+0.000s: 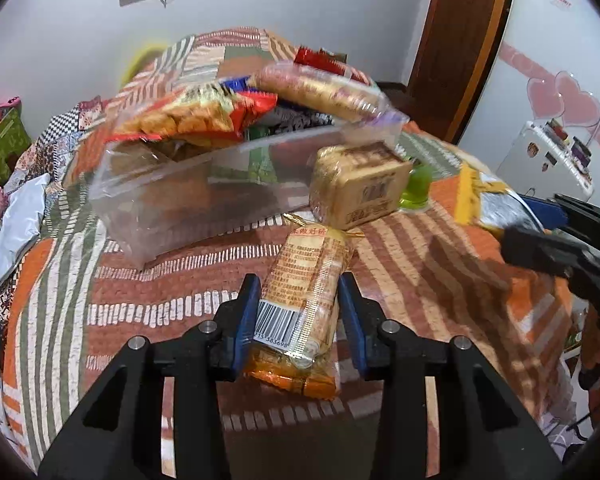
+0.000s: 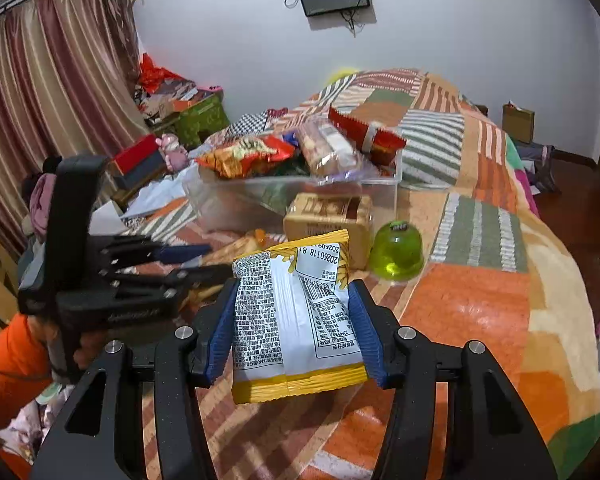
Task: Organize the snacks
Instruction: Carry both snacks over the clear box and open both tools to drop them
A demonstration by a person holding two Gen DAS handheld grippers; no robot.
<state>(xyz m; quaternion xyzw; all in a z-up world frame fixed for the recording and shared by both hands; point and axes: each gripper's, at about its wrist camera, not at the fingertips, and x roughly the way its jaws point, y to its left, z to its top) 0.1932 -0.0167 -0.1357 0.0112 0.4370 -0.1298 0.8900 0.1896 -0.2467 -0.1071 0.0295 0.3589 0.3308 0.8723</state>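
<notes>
Right now the left gripper [image 1: 298,312], low in the middle of its own view, is straddling a long clear-wrapped sleeve of round biscuits with an orange end and a barcode label [image 1: 306,304] that is lying on the striped orange, brown and green quilt [image 1: 420,264]; its blue pads [image 1: 247,312] are sitting right against the wrapper's sides, but whether they are already pressing I cannot tell. Low in the centre of the right wrist view, the right gripper [image 2: 292,320] is pinching a puffy white-and-yellow printed snack bag [image 2: 296,316] by its flanks and holding it clear of the quilt. Behind, toward the upper middle of both views, the clear plastic storage bin [image 1: 188,196] is standing heaped with crisp bags and biscuit rolls. Just beside the bin are sitting a gold foil-wrapped block of cakes [image 1: 360,184] and a small green jelly cup [image 2: 396,256]. Both packs are looking light and crinkly; I judge the film slippery and the biscuits easily crushed, so a mid-length, gentle squeeze seems wisest, while the air-filled bag is yielding and likely to slide.
</notes>
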